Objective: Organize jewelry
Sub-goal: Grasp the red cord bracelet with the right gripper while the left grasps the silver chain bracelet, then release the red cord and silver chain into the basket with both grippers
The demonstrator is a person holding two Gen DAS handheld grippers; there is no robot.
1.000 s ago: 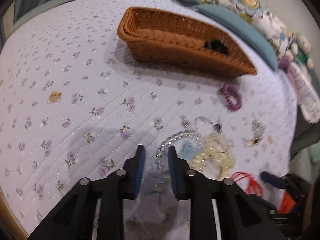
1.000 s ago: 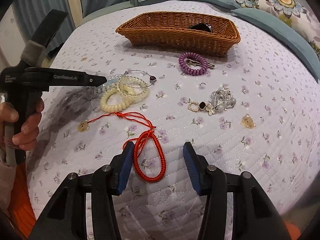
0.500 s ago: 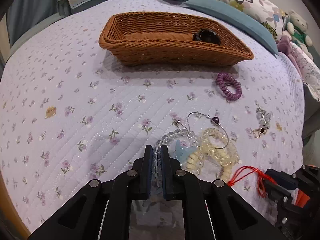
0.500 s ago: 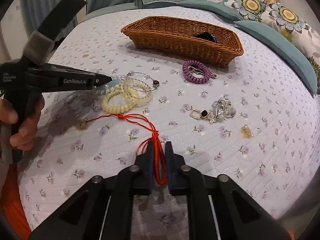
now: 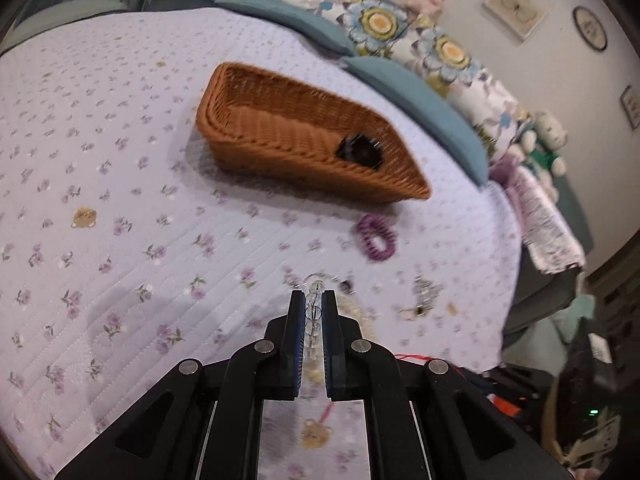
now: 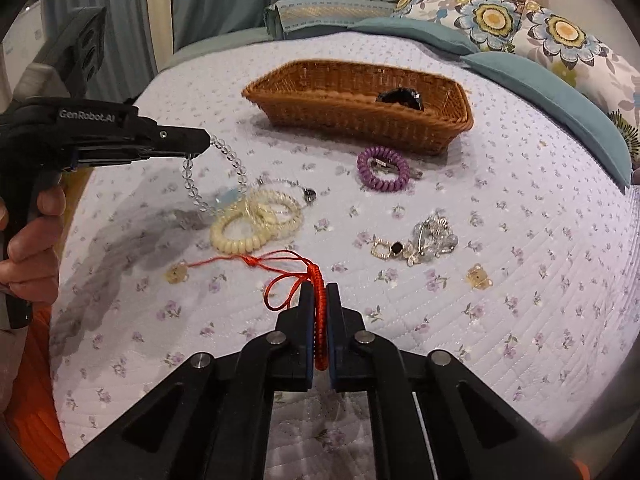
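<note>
My left gripper point(image 5: 313, 300) is shut on a clear bead bracelet point(image 5: 314, 312) and holds it above the quilt; in the right wrist view the left gripper point(image 6: 200, 142) shows at the left with the bead bracelet point(image 6: 236, 168) hanging from it. My right gripper point(image 6: 320, 292) is shut on a red cord bracelet point(image 6: 320, 320), whose loose strings trail on the quilt. A wicker basket point(image 6: 352, 114) stands farther back with a dark item point(image 6: 400, 98) inside; the basket also shows in the left wrist view point(image 5: 280, 148).
On the quilt lie cream coil hair ties point(image 6: 256, 226), a purple coil hair tie point(image 6: 384, 170), a thin bangle point(image 6: 308, 194), a silver and gold brooch cluster point(image 6: 420, 242) and small gold bear charms point(image 6: 478, 276). Pillows point(image 6: 540, 32) line the far edge.
Both grippers closed on their bracelets and lifted. The clear bead bracelet has come up off the cream hair ties. The red cord's braided loop is raised between the right fingers.
</note>
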